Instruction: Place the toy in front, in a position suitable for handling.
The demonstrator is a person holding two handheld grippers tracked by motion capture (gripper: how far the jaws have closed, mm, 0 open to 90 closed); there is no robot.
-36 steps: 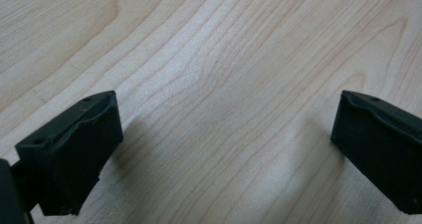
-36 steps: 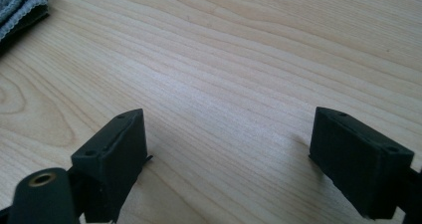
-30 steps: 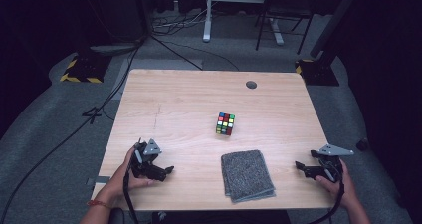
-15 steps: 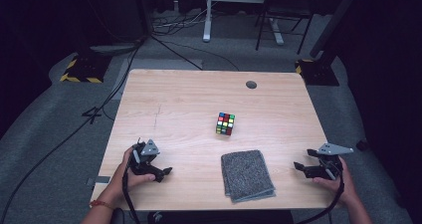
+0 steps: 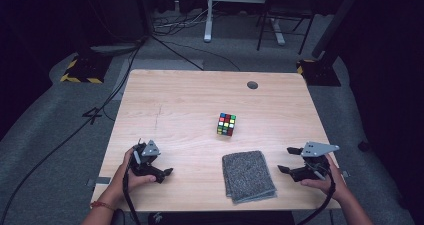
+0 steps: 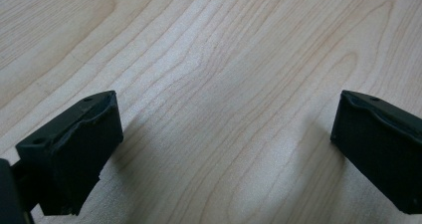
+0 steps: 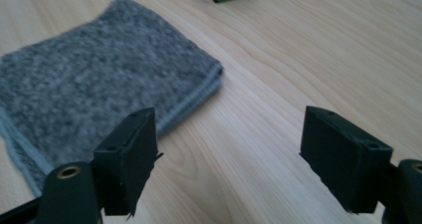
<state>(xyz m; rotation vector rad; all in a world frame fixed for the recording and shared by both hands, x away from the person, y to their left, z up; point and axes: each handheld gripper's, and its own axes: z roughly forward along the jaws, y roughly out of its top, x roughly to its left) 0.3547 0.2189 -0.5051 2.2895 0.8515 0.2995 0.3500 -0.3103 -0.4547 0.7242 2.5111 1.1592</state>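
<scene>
Facing the folded grey cloth (image 7: 99, 69), the right gripper (image 5: 292, 161) rests wide open; the left gripper (image 5: 162, 171) likewise. Approaching the cloth's edge low should help.

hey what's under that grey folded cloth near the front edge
The grey folded cloth lies flat on the wooden table, with bare wood around it. Anything beneath its layers is covered and cannot be seen.

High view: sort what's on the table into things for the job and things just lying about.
For the job:
- folded grey cloth, nearest the right gripper
- Rubik's cube

Lying about:
- round grommet in the wooden table
</scene>
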